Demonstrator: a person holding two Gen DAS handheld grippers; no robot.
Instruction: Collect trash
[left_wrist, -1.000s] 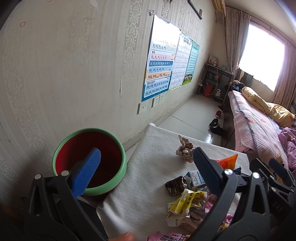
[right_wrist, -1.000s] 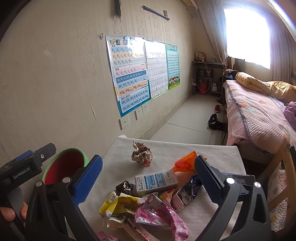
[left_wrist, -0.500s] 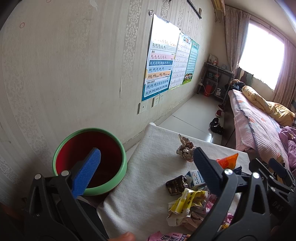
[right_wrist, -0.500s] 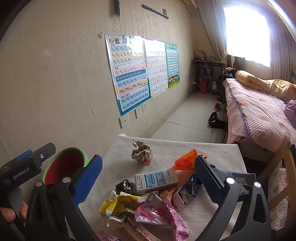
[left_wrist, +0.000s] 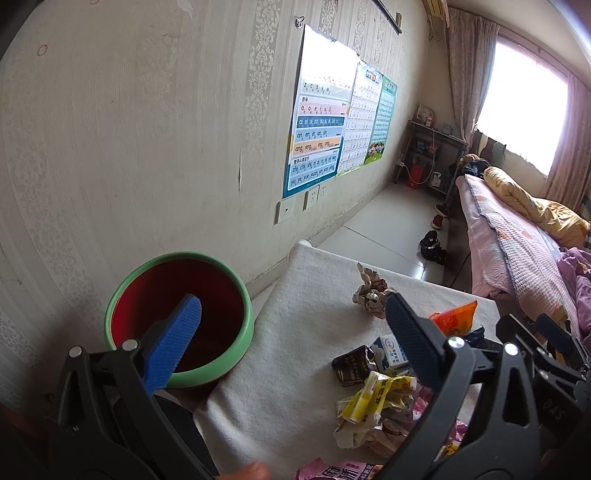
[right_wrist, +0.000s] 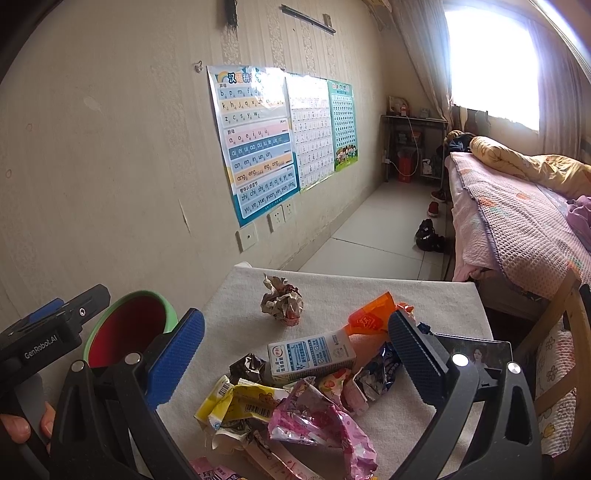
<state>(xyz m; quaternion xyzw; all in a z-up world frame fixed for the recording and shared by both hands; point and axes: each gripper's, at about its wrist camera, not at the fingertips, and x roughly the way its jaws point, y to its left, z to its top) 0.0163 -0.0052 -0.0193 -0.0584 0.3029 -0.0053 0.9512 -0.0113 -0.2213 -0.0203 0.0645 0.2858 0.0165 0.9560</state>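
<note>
A heap of trash lies on the white-clothed table (right_wrist: 236, 325): a white and blue milk carton (right_wrist: 312, 355), a yellow wrapper (right_wrist: 240, 404), a pink wrapper (right_wrist: 317, 424), an orange packet (right_wrist: 371, 317) and a crumpled paper ball (right_wrist: 282, 304) farther back. A green-rimmed red bin (left_wrist: 177, 317) stands left of the table. My left gripper (left_wrist: 291, 332) is open, spanning the bin's edge and the table's left part. My right gripper (right_wrist: 295, 345) is open above the heap, holding nothing.
A papered wall with posters (right_wrist: 258, 140) runs close along the left. A bed (right_wrist: 517, 221) with blankets stands to the right, shoes (right_wrist: 428, 238) on the tiled floor beyond the table. A wooden chair (right_wrist: 569, 332) is at the right. A phone (right_wrist: 476, 354) lies on the table's right side.
Hardly anything has moved; both views drift only slightly, and both grippers stay open over the same spots.
</note>
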